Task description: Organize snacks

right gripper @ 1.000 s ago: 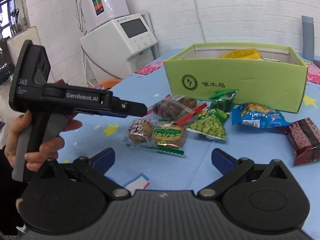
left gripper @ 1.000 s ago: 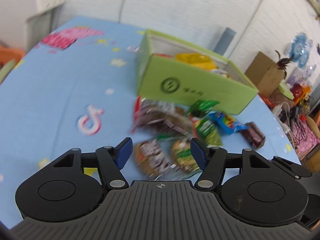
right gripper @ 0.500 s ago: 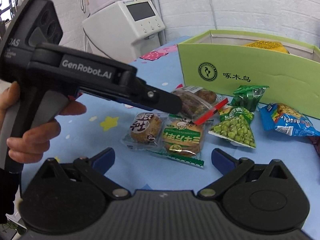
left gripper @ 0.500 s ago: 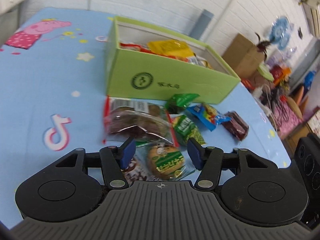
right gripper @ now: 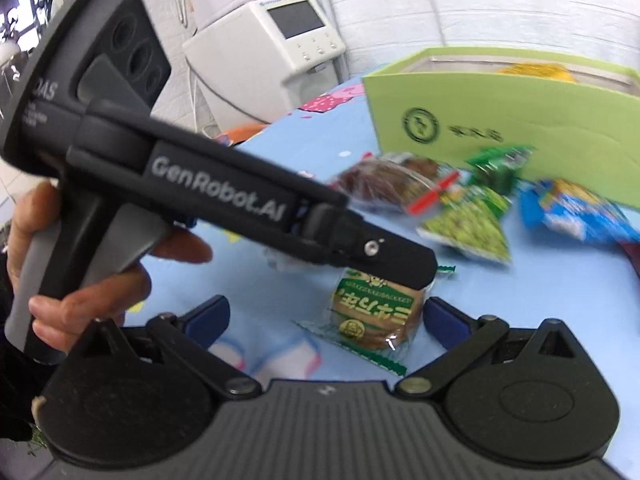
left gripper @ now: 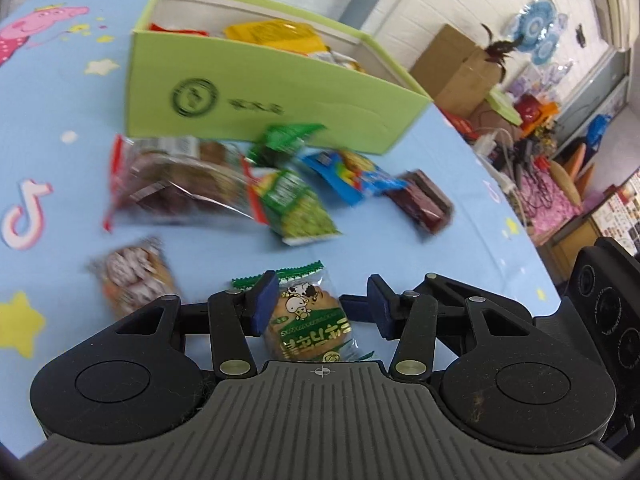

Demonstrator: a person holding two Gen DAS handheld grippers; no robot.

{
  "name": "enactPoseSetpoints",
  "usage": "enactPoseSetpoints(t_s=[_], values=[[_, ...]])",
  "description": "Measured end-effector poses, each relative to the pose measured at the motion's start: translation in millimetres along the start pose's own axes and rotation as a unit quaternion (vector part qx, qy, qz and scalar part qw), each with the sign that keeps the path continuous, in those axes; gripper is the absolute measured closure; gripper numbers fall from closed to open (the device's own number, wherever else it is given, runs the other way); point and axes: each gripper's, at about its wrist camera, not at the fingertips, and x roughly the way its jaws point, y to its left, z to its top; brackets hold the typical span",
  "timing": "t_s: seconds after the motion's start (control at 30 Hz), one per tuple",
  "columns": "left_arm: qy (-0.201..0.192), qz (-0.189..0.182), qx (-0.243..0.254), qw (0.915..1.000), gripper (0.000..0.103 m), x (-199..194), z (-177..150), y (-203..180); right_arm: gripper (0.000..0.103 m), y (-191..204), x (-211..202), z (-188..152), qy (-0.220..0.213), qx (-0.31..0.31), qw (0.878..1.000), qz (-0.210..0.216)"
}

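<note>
A biscuit packet with a green label (left gripper: 310, 328) sits between the fingers of my left gripper (left gripper: 320, 300), whose jaws are closing. The left pad touches its edge and the right pad stands a little off it. In the right wrist view the left gripper (right gripper: 416, 268) points down over the same biscuit packet (right gripper: 372, 312), which looks tilted. My right gripper (right gripper: 326, 314) is open wide with nothing in its grasp. The green box (left gripper: 280, 92) behind holds a yellow bag (left gripper: 276, 34).
Loose on the blue cloth are a brown pastry bag (left gripper: 176, 188), a green pea packet (left gripper: 296, 208), a blue packet (left gripper: 352, 172), a dark red packet (left gripper: 424, 200) and a round cake packet (left gripper: 132, 276). A white appliance (right gripper: 280, 40) stands beyond the table's left edge.
My left gripper has swung right and forward onto the green-label biscuit packet and its jaws have narrowed. The packet now lies apart from the round cake packet. The right gripper has dipped slightly.
</note>
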Motion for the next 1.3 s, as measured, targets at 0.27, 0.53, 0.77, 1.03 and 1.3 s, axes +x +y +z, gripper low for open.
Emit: enactPoseSetpoints(t_s=[0.27,0.53,0.77,1.03,1.3], values=[[-0.002,-0.037,0.030,0.9989,0.067,17,-39,-65,0.001,-4,-61,-43,-0.017,0.015,0.998,-0.066],[-0.036,-0.001,0.047,0.9982,0.060,1,-20,-74,0.001,2,-109,-77,-0.072,0.039,0.988,-0.133],[0.013,-0.008,0.070,0.9975,0.060,32,-7,-74,0.001,15,-99,-88,-0.055,0.064,0.996,-0.029],[0.033,-0.029,0.067,0.9968,0.060,32,-30,-71,0.001,-7,-81,-73,-0.036,0.054,0.996,-0.067],[-0.003,-0.005,0.036,0.9993,0.054,11,-40,-63,0.001,-13,-78,-68,-0.040,0.040,0.994,-0.094]])
